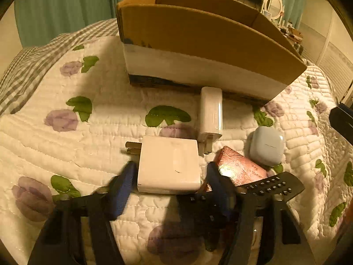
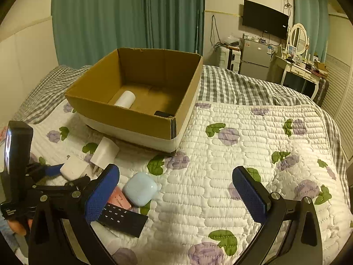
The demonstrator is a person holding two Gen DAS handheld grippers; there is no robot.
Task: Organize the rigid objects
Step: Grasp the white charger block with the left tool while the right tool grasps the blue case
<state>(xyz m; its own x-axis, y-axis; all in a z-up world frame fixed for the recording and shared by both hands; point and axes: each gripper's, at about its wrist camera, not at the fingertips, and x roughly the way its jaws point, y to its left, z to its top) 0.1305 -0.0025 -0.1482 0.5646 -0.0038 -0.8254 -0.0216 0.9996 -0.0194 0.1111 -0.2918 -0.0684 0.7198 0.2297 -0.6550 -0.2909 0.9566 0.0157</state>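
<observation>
A square white charger (image 1: 168,164) lies on the quilt, and my left gripper (image 1: 171,177) is open with its blue pads on either side of it. A second white charger (image 1: 210,112) lies just beyond, by the cardboard box (image 1: 198,35). A pale blue earbud case (image 1: 265,145), a pink case (image 1: 240,169) and a black remote (image 1: 271,185) lie to the right. My right gripper (image 2: 176,194) is open and empty above the quilt. The box (image 2: 123,110) holds a white cylinder (image 2: 125,99) and a dark object (image 2: 162,113).
The bed has a floral quilt (image 2: 242,143) over a grey checked sheet (image 2: 242,86). Green curtains (image 2: 123,15), a wall TV (image 2: 264,18), a small fridge (image 2: 256,57) and a dressing table (image 2: 297,66) stand beyond the bed.
</observation>
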